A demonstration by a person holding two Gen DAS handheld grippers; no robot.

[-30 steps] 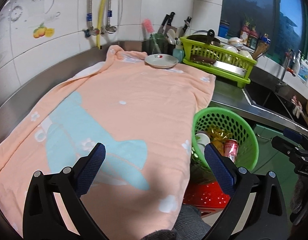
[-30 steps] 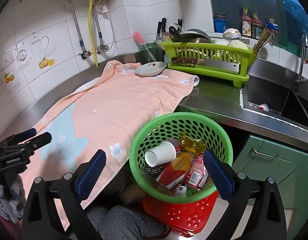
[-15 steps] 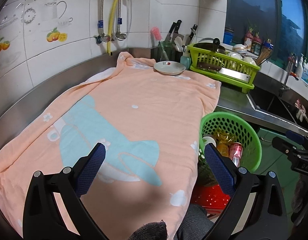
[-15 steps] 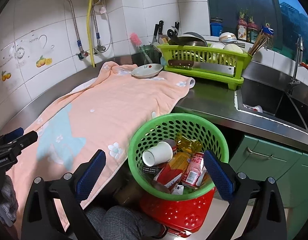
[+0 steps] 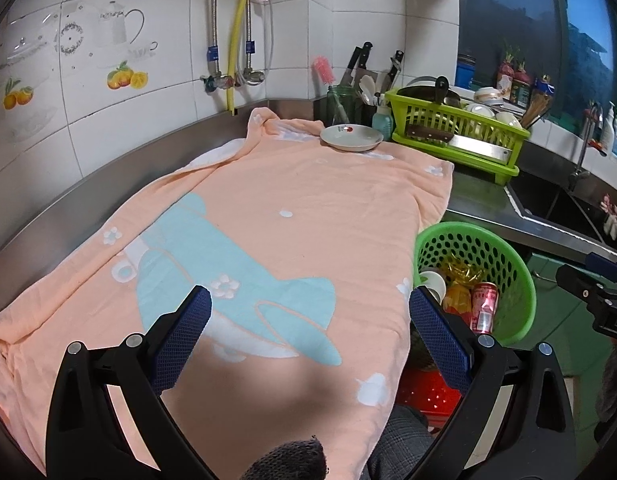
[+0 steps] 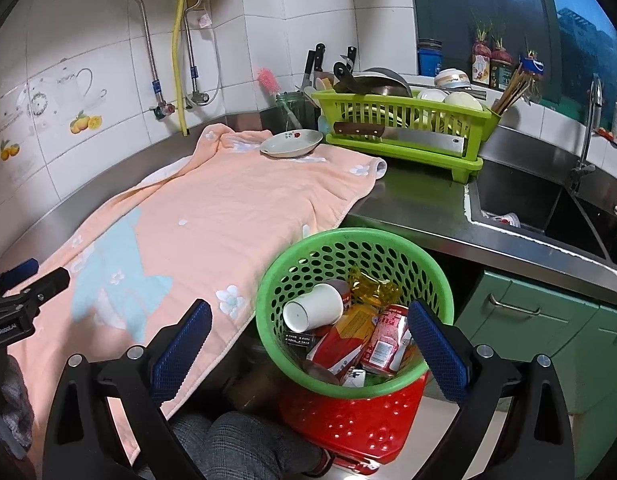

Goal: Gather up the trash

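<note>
A green perforated basket (image 6: 388, 248) stands beside the counter's front edge on a red stool (image 6: 348, 416). It holds trash: a white paper cup (image 6: 314, 312), a red can (image 6: 386, 340), a yellow crinkled wrapper (image 6: 374, 288) and red-yellow packets (image 6: 344, 344). The basket also shows in the left wrist view (image 5: 504, 256). My right gripper (image 6: 308, 344) is open and empty, held above the basket. My left gripper (image 5: 310, 336) is open and empty above the peach towel (image 5: 288, 208).
A white dish (image 5: 351, 137) sits at the towel's far end. A green dish rack (image 6: 408, 128) with a cleaver stands behind it. A knife holder and brush (image 6: 304, 92) stand in the corner. A sink (image 6: 548, 208) lies at right, green cabinets (image 6: 548, 320) below.
Both grippers have drawn back and risen a little, so the wall and counter show more. Both stay open and empty. The trash in the basket has not moved.
</note>
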